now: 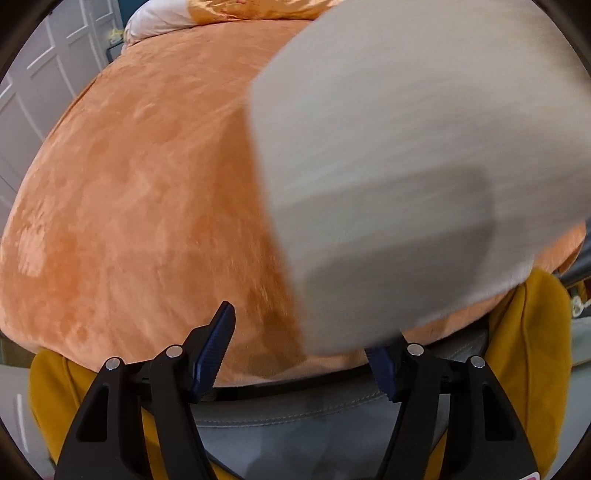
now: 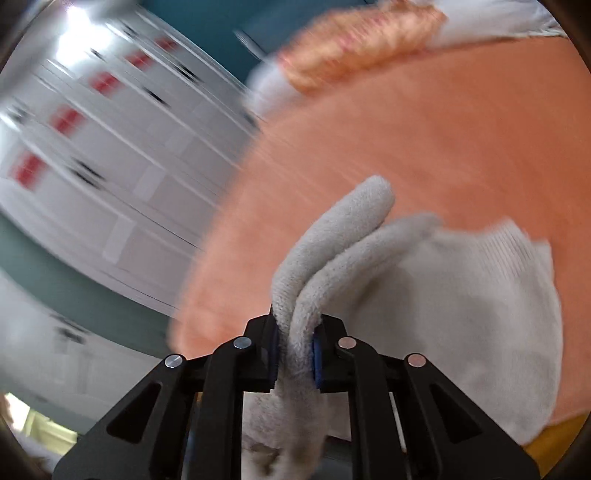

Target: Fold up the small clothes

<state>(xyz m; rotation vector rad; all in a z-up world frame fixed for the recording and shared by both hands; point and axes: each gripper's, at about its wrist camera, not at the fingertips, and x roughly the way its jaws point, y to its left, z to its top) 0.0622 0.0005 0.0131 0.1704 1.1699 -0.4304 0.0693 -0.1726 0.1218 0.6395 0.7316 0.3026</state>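
Note:
A white terry sock (image 2: 461,314) hangs over the orange bed cover (image 2: 443,147). My right gripper (image 2: 295,332) is shut on a doubled fold of it, and the fold stands up from between the pads. In the left wrist view the same sock (image 1: 406,166) is a big blurred pale sheet at upper right, raised off the cover (image 1: 147,184). Its lower edge hides the right fingertip of my left gripper (image 1: 299,332). That gripper stands open low over the near edge of the bed, its left finger (image 1: 214,350) bare, and nothing is pinched between the pads.
A grey stitched bed edge (image 1: 295,417) runs under the left gripper, with yellow fabric (image 1: 528,350) on both sides. A white pillow (image 1: 162,18) and a shiny orange one (image 2: 362,44) lie at the head. White panelled wardrobe doors (image 2: 110,166) stand to the left.

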